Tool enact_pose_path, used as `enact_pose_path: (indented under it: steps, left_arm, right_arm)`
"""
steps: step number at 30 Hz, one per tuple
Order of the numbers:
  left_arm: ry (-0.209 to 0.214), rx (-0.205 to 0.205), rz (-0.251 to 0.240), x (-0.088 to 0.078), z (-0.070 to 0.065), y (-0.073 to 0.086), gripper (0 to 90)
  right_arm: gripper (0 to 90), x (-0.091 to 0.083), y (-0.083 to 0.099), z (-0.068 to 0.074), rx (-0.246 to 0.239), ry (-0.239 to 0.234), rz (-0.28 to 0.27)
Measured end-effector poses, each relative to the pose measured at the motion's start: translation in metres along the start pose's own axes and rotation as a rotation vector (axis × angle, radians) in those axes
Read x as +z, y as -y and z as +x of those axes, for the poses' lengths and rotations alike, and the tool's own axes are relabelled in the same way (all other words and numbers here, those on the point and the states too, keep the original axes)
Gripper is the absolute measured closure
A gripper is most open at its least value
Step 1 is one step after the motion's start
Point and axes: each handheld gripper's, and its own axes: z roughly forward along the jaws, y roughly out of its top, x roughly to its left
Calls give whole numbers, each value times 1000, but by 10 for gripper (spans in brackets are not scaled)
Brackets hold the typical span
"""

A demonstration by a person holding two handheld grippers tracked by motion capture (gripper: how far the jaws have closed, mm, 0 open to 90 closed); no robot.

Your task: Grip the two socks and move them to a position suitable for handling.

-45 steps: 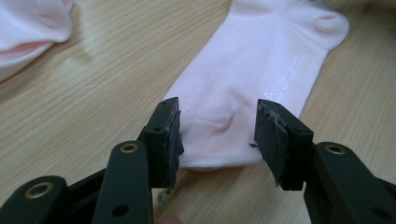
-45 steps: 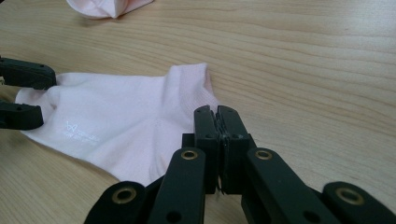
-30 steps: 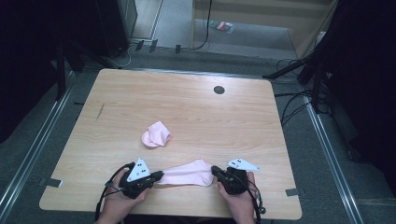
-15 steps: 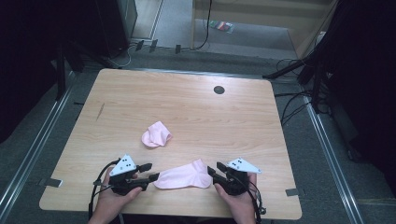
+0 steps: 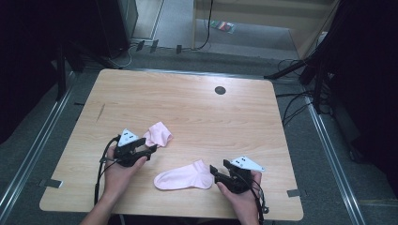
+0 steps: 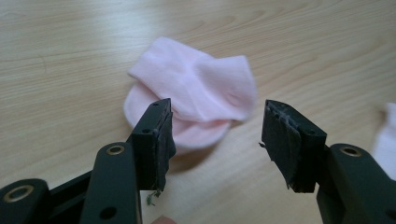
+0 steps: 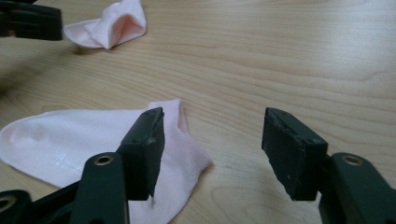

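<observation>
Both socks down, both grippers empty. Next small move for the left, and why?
Probably ease the left gripper forward and close on the crumpled sock. Its jaws have just been opening, nothing sits between them, and that sock lies bunched just ahead, while the flat sock already lies spread out.

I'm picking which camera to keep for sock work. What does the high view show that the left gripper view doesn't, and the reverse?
High view alone: the whole table, its dark round hole, the right tool open beside the flat sock's cuff, both hands and the floor cables.
Left gripper view alone: the fold layers of the crumpled sock close up, and the worn pads.
Both: the open left tool aimed at the crumpled sock, the flat sock, wood grain.
</observation>
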Motion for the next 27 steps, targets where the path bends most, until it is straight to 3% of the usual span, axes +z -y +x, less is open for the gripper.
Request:
enact_pose_path:
  steps: [1, 8, 9, 12, 15, 17, 19, 21, 24, 26, 27]
  left_arm:
    - [-26, -15, 7, 8, 2, -4, 464]
    - [-64, -16, 85, 29, 4, -7, 460]
    - [-87, -8, 92, 32, 3, -6, 465]
    - [-118, 23, 89, 33, -1, -5, 477]
    - [-119, 31, 73, 33, 0, -3, 576]
    - [-94, 7, 61, 32, 2, -2, 728]
    - [-86, 19, 67, 31, 1, -2, 848]
    - [-70, 30, 78, 31, -2, -5, 858]
    - [-7, 42, 34, 27, -9, -13, 871]
    - [54, 51, 4, 25, -17, -21, 873]
    - [107, 78, -13, 24, -28, -29, 873]
  right_arm:
    - [356, 0, -1, 1, -17, -1, 2]
    - [352, -3, -2, -2, -9, 5, -10]
    - [355, -4, -2, -4, 2, 12, -15]
    - [358, -5, -2, -7, 8, 20, -18]
    - [363, -6, -2, -9, 13, 24, -18]
    - [366, -5, -2, -9, 12, 27, -21]
    - [371, -5, -1, -10, 18, 32, -20]
    - [371, -5, -1, -10, 17, 32, -19]
    - [376, -6, -2, -11, 22, 32, -25]
    - [378, -6, -2, -11, 28, 35, -28]
    - [379, -6, -2, -12, 32, 36, -25]
